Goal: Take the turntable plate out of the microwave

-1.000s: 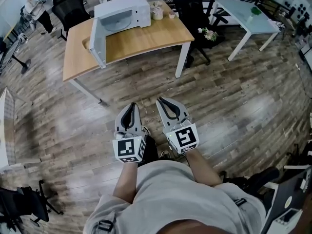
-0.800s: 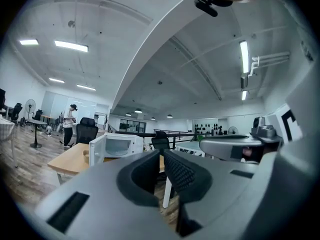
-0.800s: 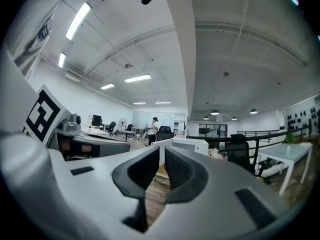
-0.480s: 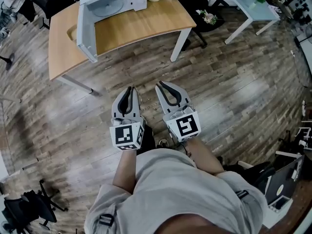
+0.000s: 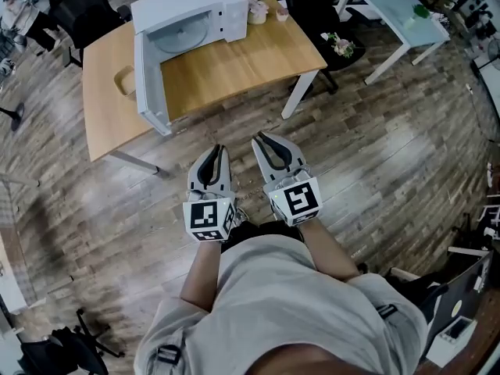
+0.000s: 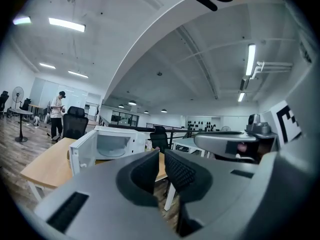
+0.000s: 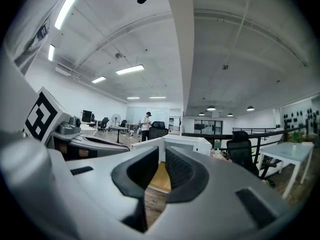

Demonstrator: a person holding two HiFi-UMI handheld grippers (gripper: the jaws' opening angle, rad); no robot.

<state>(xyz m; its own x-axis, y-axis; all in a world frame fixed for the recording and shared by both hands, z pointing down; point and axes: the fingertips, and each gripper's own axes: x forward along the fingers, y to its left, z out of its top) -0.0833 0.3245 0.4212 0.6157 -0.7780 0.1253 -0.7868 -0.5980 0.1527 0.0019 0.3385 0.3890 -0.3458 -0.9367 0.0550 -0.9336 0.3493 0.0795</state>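
The white microwave (image 5: 191,10) stands on the wooden table (image 5: 242,57), its door (image 5: 148,80) swung wide open to the left. The glass turntable plate (image 5: 184,37) lies inside the cavity. Both grippers are held side by side over the floor, well short of the table. My left gripper (image 5: 212,151) and right gripper (image 5: 262,140) each show a narrow gap with nothing between the jaws. In the left gripper view the microwave (image 6: 112,143) and plate (image 6: 111,152) sit beyond my left gripper (image 6: 161,155). The right gripper view shows the microwave (image 7: 186,144) past my right gripper (image 7: 162,153).
Small cups and a flower pot (image 5: 255,8) stand right of the microwave. A round wooden holder (image 5: 123,80) sits on the table's left. Black office chairs (image 5: 78,2) stand behind, a pale table (image 5: 391,10) at the right, and a person (image 5: 17,10) far left.
The table and microwave have come nearer and lower in the head view as the person walks toward them. Both grippers stay side by side in front, their jaws slightly wider.
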